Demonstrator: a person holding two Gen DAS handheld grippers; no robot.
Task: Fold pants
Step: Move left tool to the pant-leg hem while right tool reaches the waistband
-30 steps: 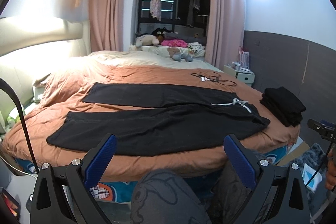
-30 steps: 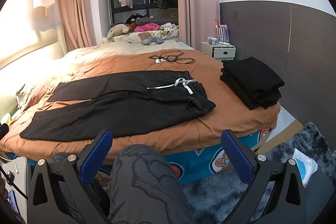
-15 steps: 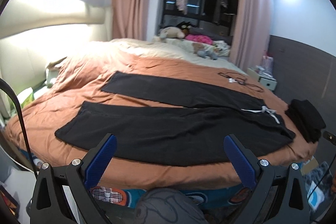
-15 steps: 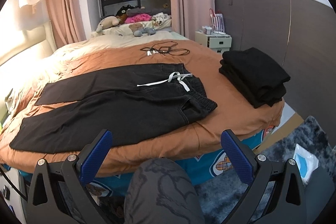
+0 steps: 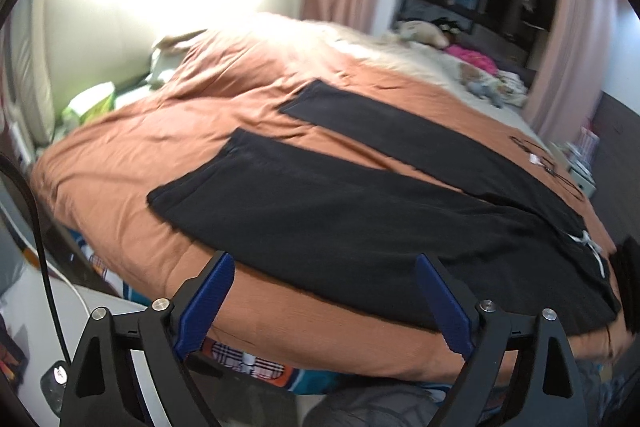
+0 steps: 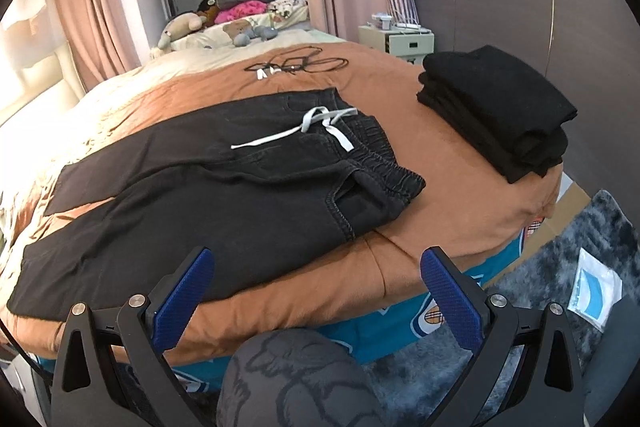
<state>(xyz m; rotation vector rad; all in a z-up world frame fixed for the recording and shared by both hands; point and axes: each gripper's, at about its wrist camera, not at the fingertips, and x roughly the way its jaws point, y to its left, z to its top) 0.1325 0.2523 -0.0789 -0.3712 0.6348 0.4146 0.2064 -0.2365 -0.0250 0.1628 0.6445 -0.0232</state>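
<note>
Bed (image 6: 460, 211), pants (image 6: 208, 195) flat — both grippers, left gripper (image 5: 320, 299) and right gripper (image 6: 316, 291), wide apart, empty — pinch near-leg hem and waistband corner.

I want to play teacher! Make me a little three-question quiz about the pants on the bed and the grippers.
1. True or false: the black pants are already folded in half.
2. What color is the drawstring at the waistband?
3. Pick one. The left gripper and right gripper are: A) both open and holding nothing, B) both shut on the pants, C) one open, one shut.

Key
1. False: they lie flat on the orange blanket with both legs spread apart.
2. White.
3. A. Bonus: the stack of folded black clothes sits apart from the pants, near the bed's corner.
</note>
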